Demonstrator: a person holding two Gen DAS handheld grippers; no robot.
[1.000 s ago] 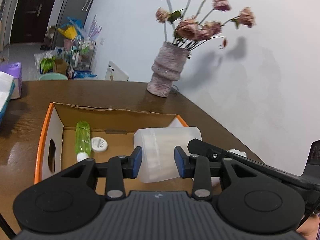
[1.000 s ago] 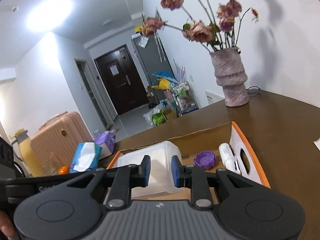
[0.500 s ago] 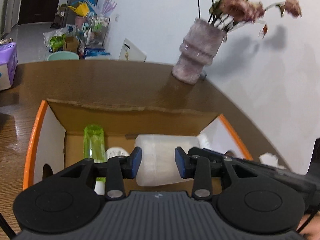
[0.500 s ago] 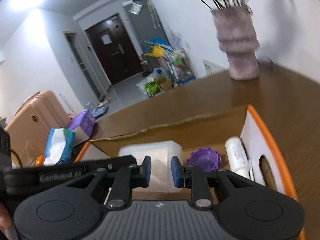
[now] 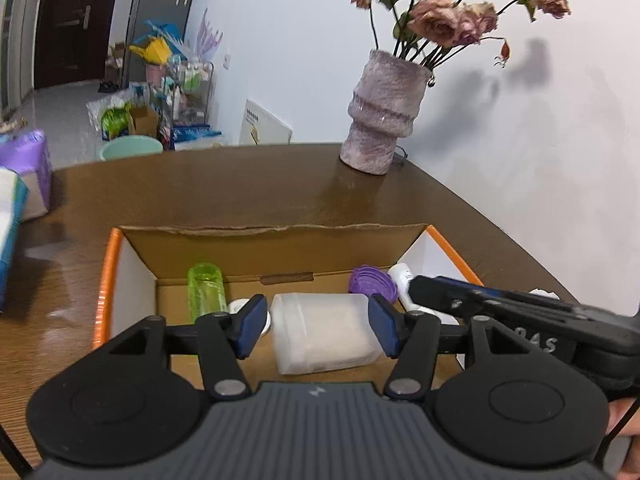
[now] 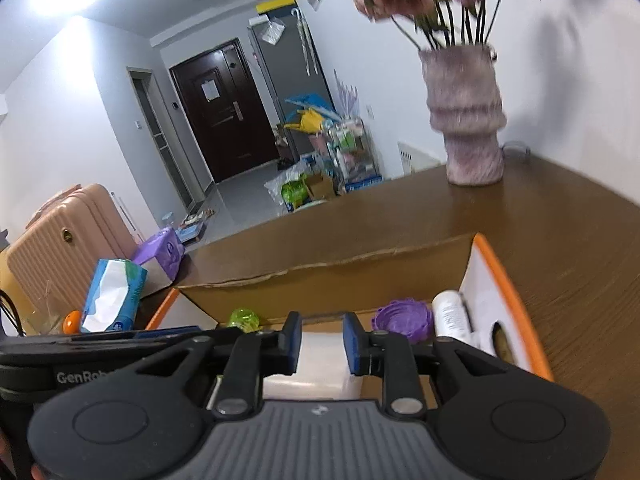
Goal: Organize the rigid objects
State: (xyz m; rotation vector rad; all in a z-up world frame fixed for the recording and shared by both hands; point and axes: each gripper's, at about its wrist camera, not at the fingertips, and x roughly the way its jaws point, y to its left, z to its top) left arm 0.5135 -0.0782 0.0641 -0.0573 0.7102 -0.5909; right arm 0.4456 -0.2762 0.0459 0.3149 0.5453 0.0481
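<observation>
An orange-edged cardboard box (image 5: 105,292) sits on the brown table. A translucent white jar (image 5: 322,332) lies on the box floor. My left gripper (image 5: 318,330) is open, its pads on either side of the jar without touching it. Also in the box are a green bottle (image 5: 206,290), a white cap (image 5: 239,305), a purple lid (image 5: 372,282) and a white tube (image 5: 402,276). My right gripper (image 6: 320,344) is open and empty above the jar (image 6: 316,368), with the purple lid (image 6: 404,318) and white tube (image 6: 452,314) to its right.
A pink vase (image 5: 388,116) with dried flowers stands at the table's far edge by the wall. Tissue packs (image 6: 116,294) lie at the table's left. A suitcase (image 6: 60,236) stands beyond the table. The right gripper's body (image 5: 520,320) reaches over the box's right side.
The left gripper has opened and let go of the jar, which now lies on the box floor. Both grippers have tilted up and drawn back a little.
</observation>
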